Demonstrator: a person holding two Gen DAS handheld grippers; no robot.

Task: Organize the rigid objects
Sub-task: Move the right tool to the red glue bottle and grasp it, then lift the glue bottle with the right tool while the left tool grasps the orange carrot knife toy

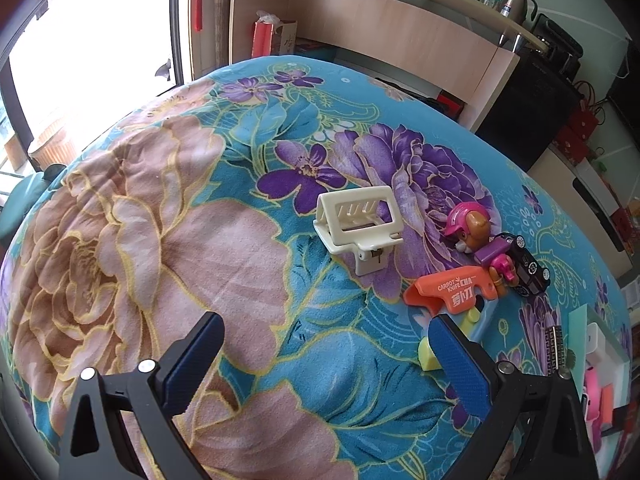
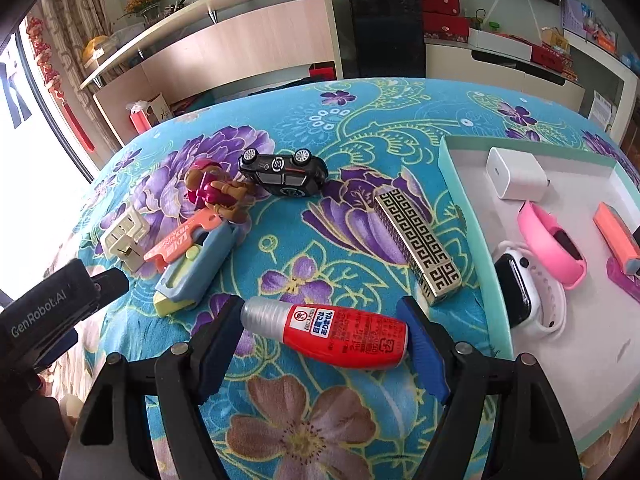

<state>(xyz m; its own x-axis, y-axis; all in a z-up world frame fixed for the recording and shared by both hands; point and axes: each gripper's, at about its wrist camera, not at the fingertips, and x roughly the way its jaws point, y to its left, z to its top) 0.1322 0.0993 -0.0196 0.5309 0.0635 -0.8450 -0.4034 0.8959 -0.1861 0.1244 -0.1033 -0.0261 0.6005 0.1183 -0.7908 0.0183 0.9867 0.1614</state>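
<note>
Red glue bottle [image 2: 334, 334]: lying on floral bedspread [image 2: 360, 128], between spread fingers of right gripper [image 2: 326, 350], untouched. Left gripper [image 1: 324, 354]: fingers apart, empty, near cream hair claw [image 1: 358, 226]. Tray [image 2: 460, 216]: just right.

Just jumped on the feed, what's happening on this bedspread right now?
A person with two handheld grippers is sorting small items into the teal-rimmed tray. The right gripper is open, fingers either side of the red bottle with a silver cap lying on the floral blanket; not gripped yet. The left gripper is open and empty. The white charger block, pink wristband and white smartwatch are already in the tray. The black toy car, cream hair claw and orange carrot knife remain outside.
</note>
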